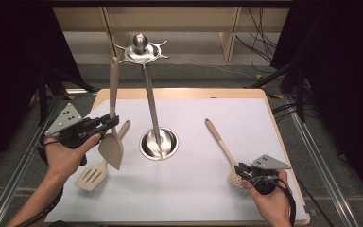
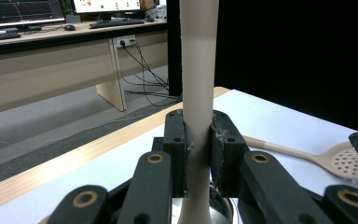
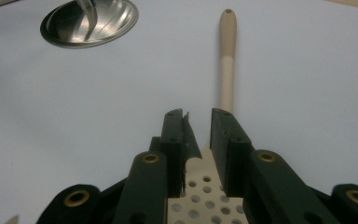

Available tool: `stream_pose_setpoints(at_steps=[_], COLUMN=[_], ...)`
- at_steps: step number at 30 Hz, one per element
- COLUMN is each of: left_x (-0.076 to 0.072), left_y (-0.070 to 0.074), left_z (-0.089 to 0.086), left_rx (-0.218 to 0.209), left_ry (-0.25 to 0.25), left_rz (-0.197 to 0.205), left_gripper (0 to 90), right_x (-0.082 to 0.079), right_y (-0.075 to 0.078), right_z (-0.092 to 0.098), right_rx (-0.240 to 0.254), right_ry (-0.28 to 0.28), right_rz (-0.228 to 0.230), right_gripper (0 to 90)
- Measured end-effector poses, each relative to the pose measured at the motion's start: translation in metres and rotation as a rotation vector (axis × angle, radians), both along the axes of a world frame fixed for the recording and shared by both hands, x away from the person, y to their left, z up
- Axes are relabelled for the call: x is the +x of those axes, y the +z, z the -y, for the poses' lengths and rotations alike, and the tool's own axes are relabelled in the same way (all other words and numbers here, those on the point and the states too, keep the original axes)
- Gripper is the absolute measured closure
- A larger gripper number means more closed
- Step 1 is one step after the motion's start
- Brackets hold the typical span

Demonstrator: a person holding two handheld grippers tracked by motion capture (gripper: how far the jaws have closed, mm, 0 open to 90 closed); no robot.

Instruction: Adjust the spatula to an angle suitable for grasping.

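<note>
My left gripper is shut on the handle of a beige spatula, which stands upright above the table with its blade down and its handle end up. It is just left of the steel utensil stand. My right gripper hangs low over the perforated head of a beige skimmer that lies flat at the table's right. Its jaws stand apart with a gap between them, and the head lies beneath them, not pinched.
A slotted beige turner lies on the white mat under my left hand. The stand's pole rises to a ring of hooks. The table's wooden edge runs close to my right hand.
</note>
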State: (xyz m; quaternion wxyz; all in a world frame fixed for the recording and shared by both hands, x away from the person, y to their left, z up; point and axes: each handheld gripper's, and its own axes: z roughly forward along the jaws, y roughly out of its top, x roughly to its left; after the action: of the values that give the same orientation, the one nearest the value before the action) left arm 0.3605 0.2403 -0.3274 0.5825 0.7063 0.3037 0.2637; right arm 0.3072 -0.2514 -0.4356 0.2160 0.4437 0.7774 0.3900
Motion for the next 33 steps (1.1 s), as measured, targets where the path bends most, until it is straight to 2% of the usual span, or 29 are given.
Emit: stream_pose_setpoints(at_steps=[5,6,7,8,9,13,15,16,19,20,33], left_x=[0.002,0.002,0.002,0.003,0.003,0.005,0.006,0.006,0.008,0.008,0.017], left_y=[-0.001,-0.001,-0.002,-0.002,-0.002,-0.003,-0.002,-0.002,-0.002,-0.002,-0.005], left_z=[0.002,0.002,0.003,0.003,0.004,0.006,0.007,0.007,0.01,0.011,0.021], left_rx=[0.003,0.006,0.006,0.009,0.009,0.008,0.006,0.014,0.022,0.02,0.022], left_ry=[-0.006,-0.005,-0.007,-0.008,-0.007,-0.01,-0.011,-0.011,-0.012,-0.013,-0.015], left_rz=[-0.002,-0.003,-0.003,-0.003,-0.007,-0.007,-0.007,-0.011,-0.014,-0.014,-0.021], left_gripper=[77.9,77.9,77.9,77.9,77.9,77.9,77.9,77.9,77.9,77.9,77.7], right_x=[0.0,-0.002,0.0,-0.002,-0.001,0.0,-0.001,-0.002,-0.002,0.0,0.0], right_y=[0.0,0.0,0.0,0.0,0.0,0.0,0.0,0.0,0.0,0.0,-0.001], right_z=[0.0,-0.002,-0.001,-0.002,-0.001,-0.001,-0.001,-0.003,-0.003,-0.001,-0.001], right_rx=[0.0,0.024,0.01,0.019,0.008,0.006,0.009,0.027,0.027,0.007,0.017], right_ry=[0.0,-0.013,0.002,-0.013,-0.005,-0.004,-0.005,-0.017,-0.016,0.0,0.001], right_rz=[0.001,-0.028,-0.014,-0.029,-0.014,-0.014,-0.019,-0.042,-0.043,-0.021,-0.027], right_gripper=[75.8,75.8,75.8,75.8,75.8,75.8,75.8,75.8,75.8,75.8,75.7])
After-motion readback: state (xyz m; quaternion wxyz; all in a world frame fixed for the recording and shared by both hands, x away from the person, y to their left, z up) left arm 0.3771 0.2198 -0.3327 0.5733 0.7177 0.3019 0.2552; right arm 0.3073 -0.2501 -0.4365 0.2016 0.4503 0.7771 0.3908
